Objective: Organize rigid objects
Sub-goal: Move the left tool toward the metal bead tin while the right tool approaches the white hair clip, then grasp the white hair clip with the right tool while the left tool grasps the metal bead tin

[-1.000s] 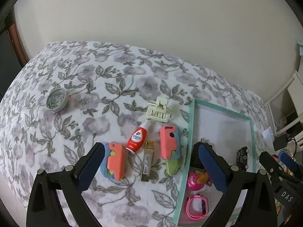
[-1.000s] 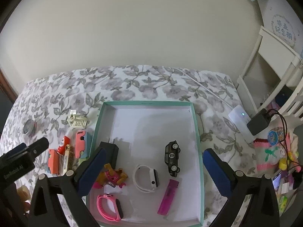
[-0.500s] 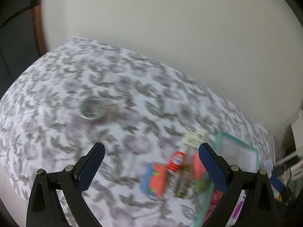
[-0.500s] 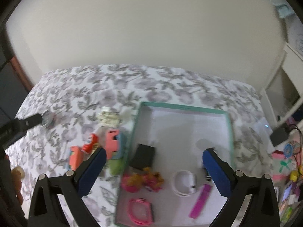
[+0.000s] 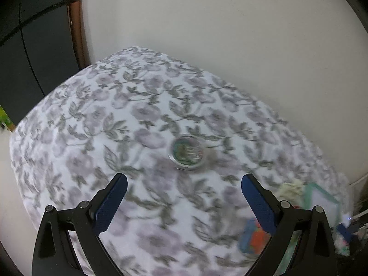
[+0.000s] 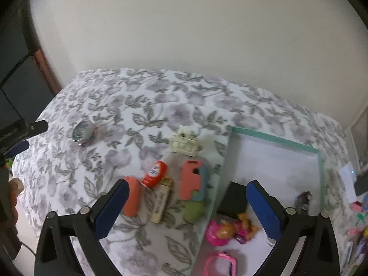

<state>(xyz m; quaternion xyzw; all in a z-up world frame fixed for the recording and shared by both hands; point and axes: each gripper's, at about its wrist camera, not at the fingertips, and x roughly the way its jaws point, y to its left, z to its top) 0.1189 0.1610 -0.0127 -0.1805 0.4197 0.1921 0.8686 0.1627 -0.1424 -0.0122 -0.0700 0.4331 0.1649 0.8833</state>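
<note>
Lying flat, face up, the round tin [image 5: 186,153] seemingly has no long axis; left claw [image 5: 184,203] gapes wide, empty.

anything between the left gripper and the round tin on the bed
No. In the left wrist view only bare flowered bedcover lies between the open left gripper and the round tin.

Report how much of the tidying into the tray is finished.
Partly done. Already in the teal tray: black box, pink figure, pink watch, toy car. In hand: nothing; left gripper is open, aimed at the round tin; right gripper is open too. Left on the cloth: tin, hair clip, red tube, two coral toys, beige stick.
</note>
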